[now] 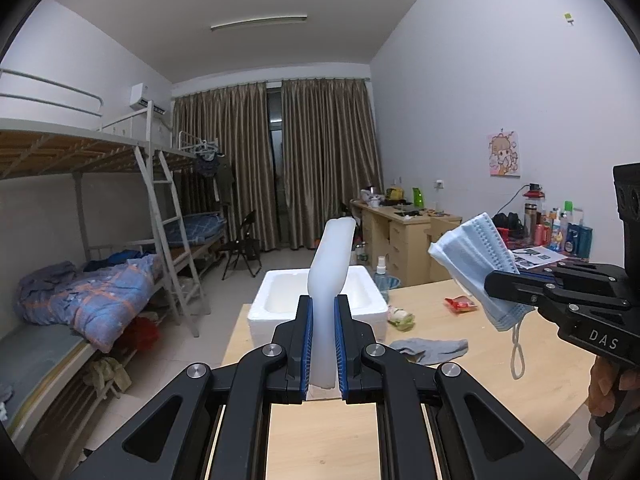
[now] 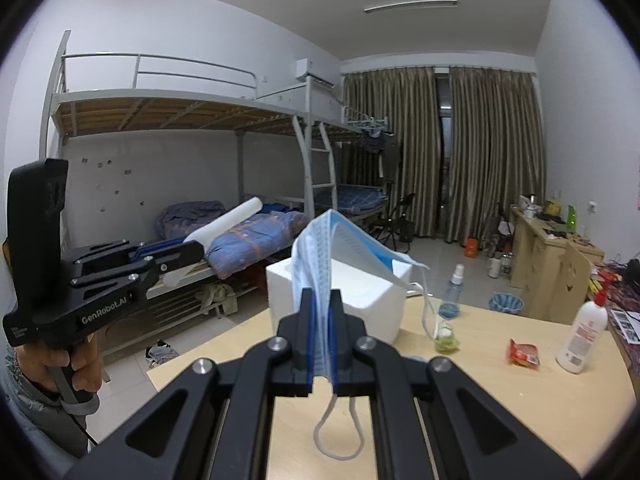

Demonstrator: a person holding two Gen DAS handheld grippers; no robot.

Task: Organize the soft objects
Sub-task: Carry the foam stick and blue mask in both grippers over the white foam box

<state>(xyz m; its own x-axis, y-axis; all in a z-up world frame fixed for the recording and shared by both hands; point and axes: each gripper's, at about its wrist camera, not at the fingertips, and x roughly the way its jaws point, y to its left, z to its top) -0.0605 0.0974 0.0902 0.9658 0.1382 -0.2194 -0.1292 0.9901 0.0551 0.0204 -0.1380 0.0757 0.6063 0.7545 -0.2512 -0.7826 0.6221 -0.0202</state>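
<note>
My left gripper is shut on a white foam strip that stands up above the table; the strip also shows in the right wrist view. My right gripper is shut on a stack of blue face masks, ear loops hanging down; the masks show at the right of the left wrist view. A white foam box stands open on the wooden table, beyond both grippers, and shows in the right wrist view. A grey sock lies near the box.
On the table lie a red snack packet, a small green-white object, a white lotion bottle and a spray bottle. A bunk bed stands left, desks far right.
</note>
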